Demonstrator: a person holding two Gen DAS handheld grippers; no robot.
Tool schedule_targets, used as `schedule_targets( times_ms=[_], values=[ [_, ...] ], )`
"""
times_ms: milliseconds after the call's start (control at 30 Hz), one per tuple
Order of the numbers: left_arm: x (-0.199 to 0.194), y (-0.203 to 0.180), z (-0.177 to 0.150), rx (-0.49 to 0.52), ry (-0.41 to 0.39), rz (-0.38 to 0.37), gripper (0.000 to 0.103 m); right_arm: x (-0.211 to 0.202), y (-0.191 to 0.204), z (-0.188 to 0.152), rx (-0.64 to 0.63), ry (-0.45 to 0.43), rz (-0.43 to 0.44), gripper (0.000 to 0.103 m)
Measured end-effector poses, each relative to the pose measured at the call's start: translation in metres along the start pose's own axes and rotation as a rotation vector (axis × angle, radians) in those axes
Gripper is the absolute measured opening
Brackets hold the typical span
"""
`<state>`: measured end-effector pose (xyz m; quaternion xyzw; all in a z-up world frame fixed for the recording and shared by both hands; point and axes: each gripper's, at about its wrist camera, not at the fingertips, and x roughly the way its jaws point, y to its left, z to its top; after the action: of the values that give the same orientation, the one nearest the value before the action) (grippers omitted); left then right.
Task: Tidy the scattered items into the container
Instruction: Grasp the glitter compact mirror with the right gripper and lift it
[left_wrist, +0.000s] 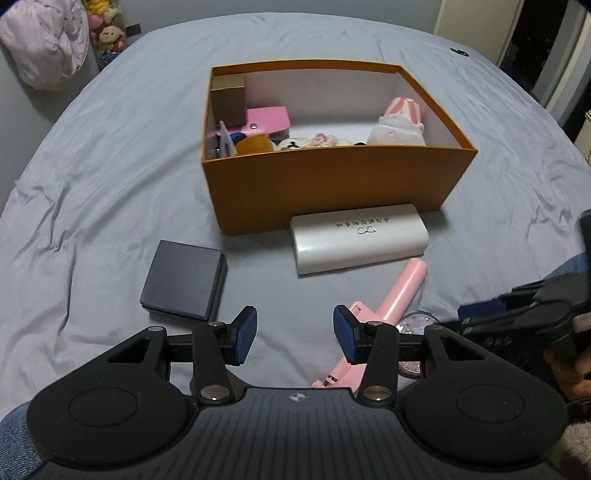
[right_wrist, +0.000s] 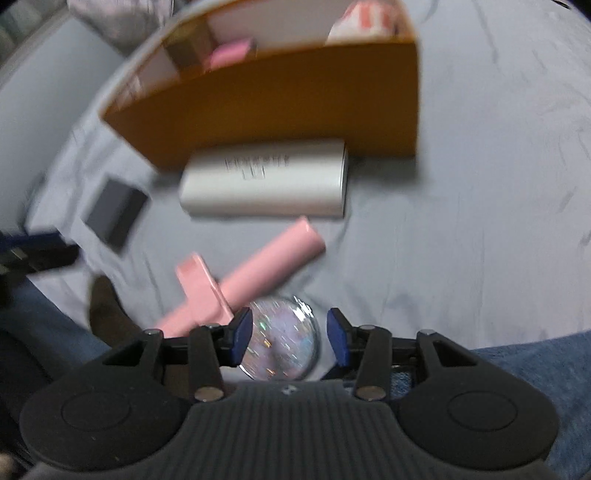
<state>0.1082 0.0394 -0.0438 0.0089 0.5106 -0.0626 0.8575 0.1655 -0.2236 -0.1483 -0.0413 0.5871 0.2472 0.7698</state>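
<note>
The white case (left_wrist: 360, 240), touching the orange box (left_wrist: 332, 181) on the bed (left_wrist: 92, 166), bears an infinity-like logo and small unreadable lettering. The left hand-held gripper (left_wrist: 293, 334) is spread over bare sheet. The right hand-held gripper (right_wrist: 290, 338) is spread around a glittery round compact (right_wrist: 282, 339), blurred and partly hidden, beside the pink stick (right_wrist: 258, 273).

Left gripper (left_wrist: 293, 334): matte black ribbed housing, two round domed side lobes with raised oval discs, a small white compass-like mark at centre. Black link arms with silver pivot screws carry dark blue rectangular pads (left_wrist: 245, 334). Right gripper (right_wrist: 290, 338) is the same build; blue denim (right_wrist: 535, 365) shows at the lower frame edges, fuzzy pale fabric (left_wrist: 574, 448) beside.
</note>
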Motion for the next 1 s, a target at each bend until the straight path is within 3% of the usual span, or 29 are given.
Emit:
schedule_targets(
  times_ms=[200,500,700,1000],
  values=[
    [-0.002,0.012,0.001,-0.035,-0.019,-0.034,0.054,0.025,0.003,0.005,-0.069,0.108,-0.038,0.048],
    [0.001,0.018,0.002,-0.048,-0.028,-0.043,0.054,0.042,-0.006,0.012,-0.023,0.196,0.076,0.057],
    [0.0,0.015,0.002,-0.048,-0.031,-0.053,0.054,0.045,-0.004,0.013,-0.035,0.211,0.087,0.062],
    [-0.009,0.019,0.002,-0.048,-0.036,-0.042,0.054,0.012,-0.005,0.009,-0.012,0.138,0.143,0.024]
  ],
)
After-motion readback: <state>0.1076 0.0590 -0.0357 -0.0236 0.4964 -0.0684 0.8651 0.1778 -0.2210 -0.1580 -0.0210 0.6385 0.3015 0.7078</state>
